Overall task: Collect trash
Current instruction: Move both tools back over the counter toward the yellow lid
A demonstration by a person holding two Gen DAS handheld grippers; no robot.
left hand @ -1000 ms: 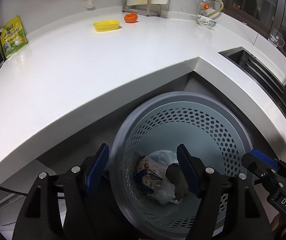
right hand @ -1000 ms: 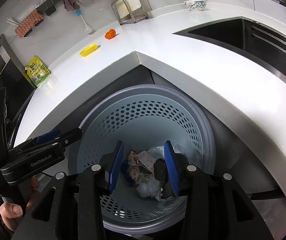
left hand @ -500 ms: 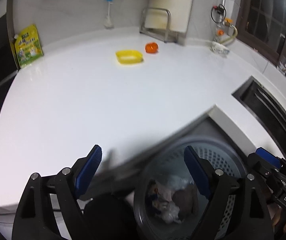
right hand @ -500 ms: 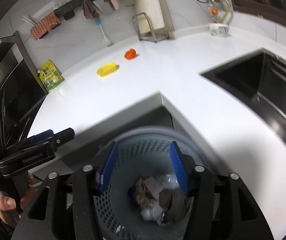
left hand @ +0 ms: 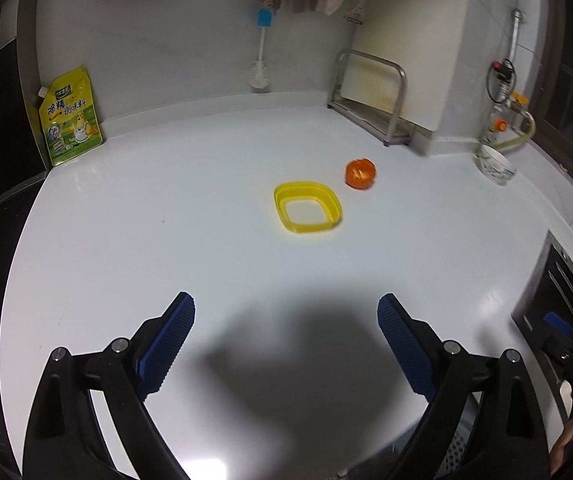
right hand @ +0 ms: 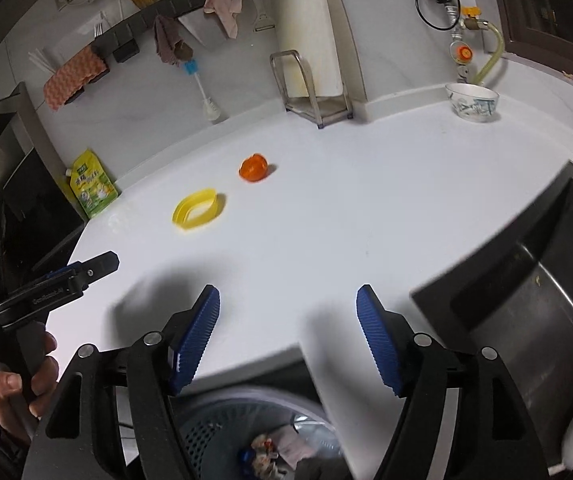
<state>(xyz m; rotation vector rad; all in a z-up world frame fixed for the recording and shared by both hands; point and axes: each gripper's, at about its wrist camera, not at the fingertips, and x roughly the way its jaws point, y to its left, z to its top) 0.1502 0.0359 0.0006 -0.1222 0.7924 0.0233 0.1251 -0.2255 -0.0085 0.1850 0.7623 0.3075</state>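
Each of the 2 views looks forward and down from behind its own tongs at the white surface (left hand: 214, 248). Both share the yellow tray (left hand: 307, 212) and the orange fruit (right hand: 253, 167). The right view sees the basket (right hand: 214, 436) close below.

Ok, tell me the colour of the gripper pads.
Ribbed blue pads, on black arms; clearest in the right wrist view.

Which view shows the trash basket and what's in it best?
The right wrist view: the basket sits below the counter edge with wrappers visible inside. The left wrist view catches only a sliver of its perforated wall at the bottom, contents hidden.
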